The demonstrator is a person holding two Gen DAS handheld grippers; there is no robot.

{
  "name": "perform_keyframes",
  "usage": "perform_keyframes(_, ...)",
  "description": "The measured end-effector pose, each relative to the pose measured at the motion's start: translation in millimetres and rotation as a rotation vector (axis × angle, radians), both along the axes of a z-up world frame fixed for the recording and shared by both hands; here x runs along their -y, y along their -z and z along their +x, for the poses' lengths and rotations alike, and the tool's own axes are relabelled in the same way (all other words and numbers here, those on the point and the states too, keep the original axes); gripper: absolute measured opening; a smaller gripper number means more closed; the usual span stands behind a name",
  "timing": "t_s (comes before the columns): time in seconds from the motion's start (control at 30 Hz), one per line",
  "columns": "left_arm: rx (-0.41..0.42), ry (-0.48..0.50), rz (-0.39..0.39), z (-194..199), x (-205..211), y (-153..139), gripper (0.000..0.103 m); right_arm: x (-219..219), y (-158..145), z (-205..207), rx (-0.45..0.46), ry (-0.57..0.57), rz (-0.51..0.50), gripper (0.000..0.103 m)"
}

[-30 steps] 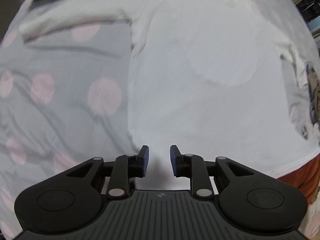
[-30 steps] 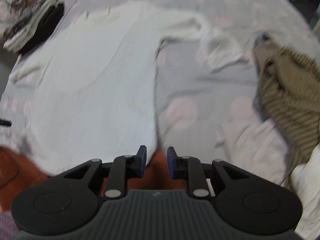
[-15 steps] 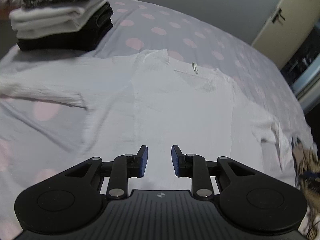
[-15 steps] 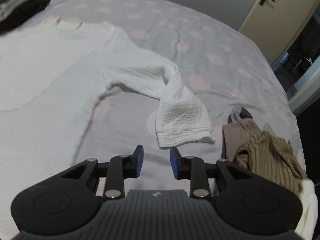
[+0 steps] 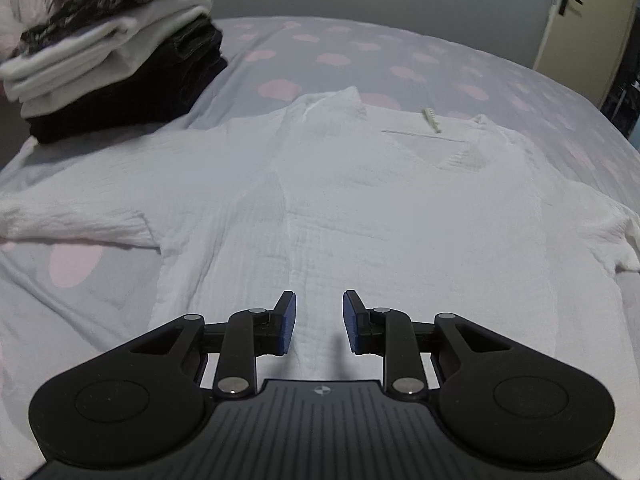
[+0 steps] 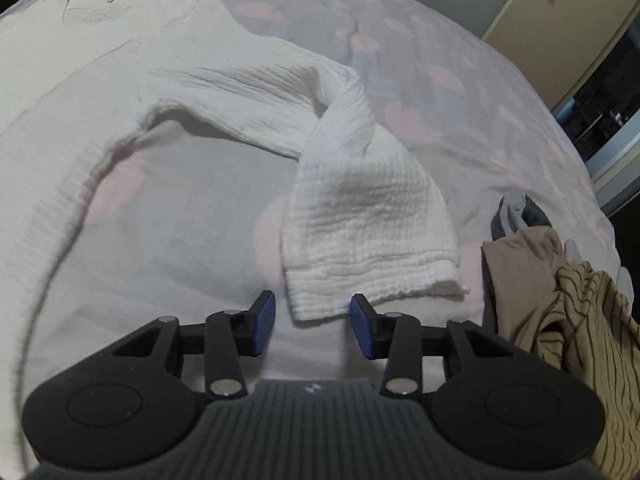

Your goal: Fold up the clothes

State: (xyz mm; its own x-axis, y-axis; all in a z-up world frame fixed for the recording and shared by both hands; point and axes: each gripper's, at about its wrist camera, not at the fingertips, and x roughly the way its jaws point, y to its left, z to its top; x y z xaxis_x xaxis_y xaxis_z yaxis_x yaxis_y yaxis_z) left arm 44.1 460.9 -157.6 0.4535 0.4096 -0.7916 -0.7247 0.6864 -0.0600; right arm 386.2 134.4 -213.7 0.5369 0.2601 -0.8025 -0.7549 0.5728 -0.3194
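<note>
Your right gripper [image 6: 312, 320], jaws apart and empty, straddles the sleeve cuff [image 6: 372, 280]; the sleeve runs ahead-left toward the white shirt [image 6: 80, 80].

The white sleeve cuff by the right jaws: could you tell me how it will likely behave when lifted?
The sleeve cuff will likely go floppy, since the sleeve already lies bent and doubled over. Its thin crinkled weave suggests little weight. The rest of the white top would probably drag along behind it.
</note>
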Motion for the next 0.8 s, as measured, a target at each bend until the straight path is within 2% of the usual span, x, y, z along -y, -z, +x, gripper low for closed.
perform_keyframes(0.03,-0.003,-0.005,-0.006,0,-2,2,0.030,0,2,1,0.014,0.000,-0.003,0.026)
perform_keyframes(0.1,-0.009,-0.010,-0.012,-1,-5,6,0.030,1,5,3,0.043,-0.001,-0.008,0.008)
perform_keyframes(0.2,-0.012,-0.001,-0.006,-1,-4,6,0.030,4,-13,9,0.088,0.028,0.027,0.006)
perform_keyframes(0.3,-0.012,0.016,0.005,1,2,4,0.030,10,-50,25,0.119,0.112,0.117,0.006)
perform_keyframes(0.5,-0.024,0.024,0.002,3,4,5,0.030,0,-121,56,0.135,0.222,0.241,0.006)
perform_keyframes(0.73,0.011,0.006,-0.038,-4,-3,2,0.030,-13,-204,92,0.151,0.350,0.386,0.006)
perform_keyframes(0.8,0.022,0.004,-0.042,-6,-4,1,0.030,-32,-218,90,0.121,0.353,0.374,0.006)
